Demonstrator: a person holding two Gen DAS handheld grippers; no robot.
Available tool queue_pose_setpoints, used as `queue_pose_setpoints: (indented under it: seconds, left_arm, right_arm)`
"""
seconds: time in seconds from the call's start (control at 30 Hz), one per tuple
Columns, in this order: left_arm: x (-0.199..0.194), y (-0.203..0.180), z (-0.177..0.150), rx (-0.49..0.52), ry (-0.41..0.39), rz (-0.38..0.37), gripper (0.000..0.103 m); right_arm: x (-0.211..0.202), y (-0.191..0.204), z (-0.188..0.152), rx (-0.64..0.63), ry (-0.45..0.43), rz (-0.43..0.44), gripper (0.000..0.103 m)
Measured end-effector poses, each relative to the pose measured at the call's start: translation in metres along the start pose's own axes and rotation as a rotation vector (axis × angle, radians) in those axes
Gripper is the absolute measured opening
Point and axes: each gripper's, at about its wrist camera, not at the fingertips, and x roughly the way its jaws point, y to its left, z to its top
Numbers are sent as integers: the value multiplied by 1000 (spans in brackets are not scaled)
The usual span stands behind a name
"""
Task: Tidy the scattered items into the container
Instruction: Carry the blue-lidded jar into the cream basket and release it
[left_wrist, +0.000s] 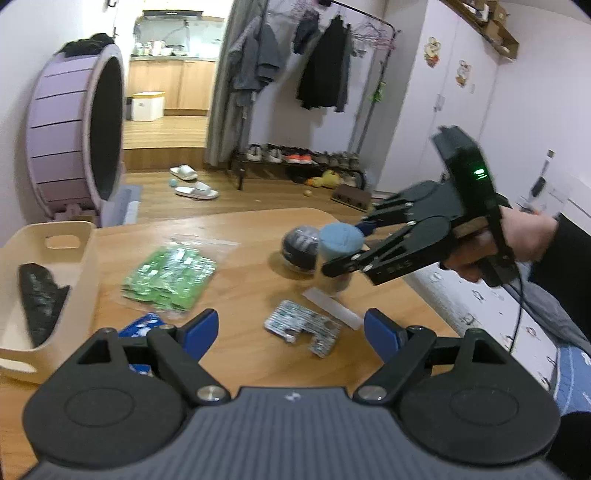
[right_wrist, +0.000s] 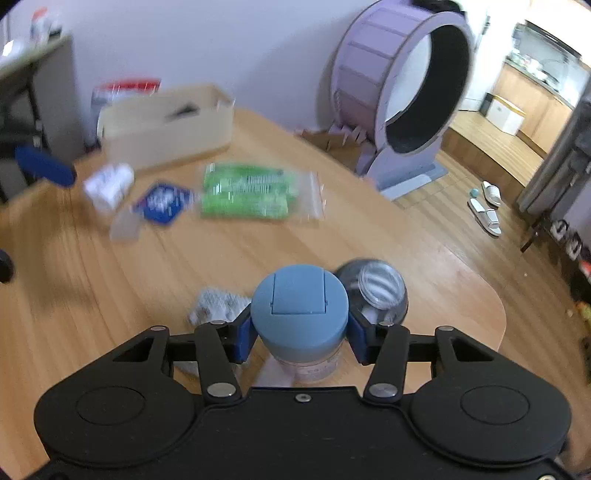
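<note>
My right gripper (right_wrist: 300, 338) is shut on a blue-capped bottle (right_wrist: 300, 306), its pads against the cap's sides; it also shows in the left wrist view (left_wrist: 341, 240) with the right gripper (left_wrist: 354, 245) around it. A dark round jar (left_wrist: 300, 249) stands beside the bottle. My left gripper (left_wrist: 290, 334) is open and empty above the table, near a silver blister pack (left_wrist: 303, 326). A bag of green packets (left_wrist: 171, 275), a blue packet (left_wrist: 142, 326) and a white strip (left_wrist: 332, 308) lie on the table. The beige container (left_wrist: 48, 242) at the left holds a dark item (left_wrist: 40, 299).
The wooden table (left_wrist: 240, 354) ends in a rounded far edge. A purple wheel (left_wrist: 75, 136) stands on the floor behind the container. A white packet (right_wrist: 109, 184) lies near the container (right_wrist: 166, 127) in the right wrist view.
</note>
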Motion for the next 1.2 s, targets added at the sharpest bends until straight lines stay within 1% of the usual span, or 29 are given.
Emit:
queue_pose_setpoints:
  seconds: [0.07,0.13,0.27,0.4,0.6,0.77,0.93,1.13,1.2]
  left_arm:
    - [-5,5,2,-6,-4,41,85]
    - [-11,10,4,1,-7,103,85]
    - [-26,25,7,-6,-25,192,85]
    - [-46,40,10,-35,-51,243,85]
    - [-74,67,15,-82,-99,316,85]
    - [-88,86,17,-115,-118,367,85]
    - [-95,101,17,-153,-131,385,85]
    - [-97,114,14,-178,-128,411,85]
    - [-95,119,13,-187,-125,424,85]
  right_arm:
    - [-6,-4,5,72,-45,21,49]
    - [-11,-4,10,131,-95,44,49]
    - [-16,2,26,212,-198,97,49]
    - [-10,16,50,227,-266,131,49]
    - [11,38,93,219,-325,163,49]
    - [38,56,125,196,-350,190,49]
    - [73,73,153,173,-347,204,49]
    - [112,87,173,131,-312,199,49]
    - [120,89,176,138,-308,202,49]
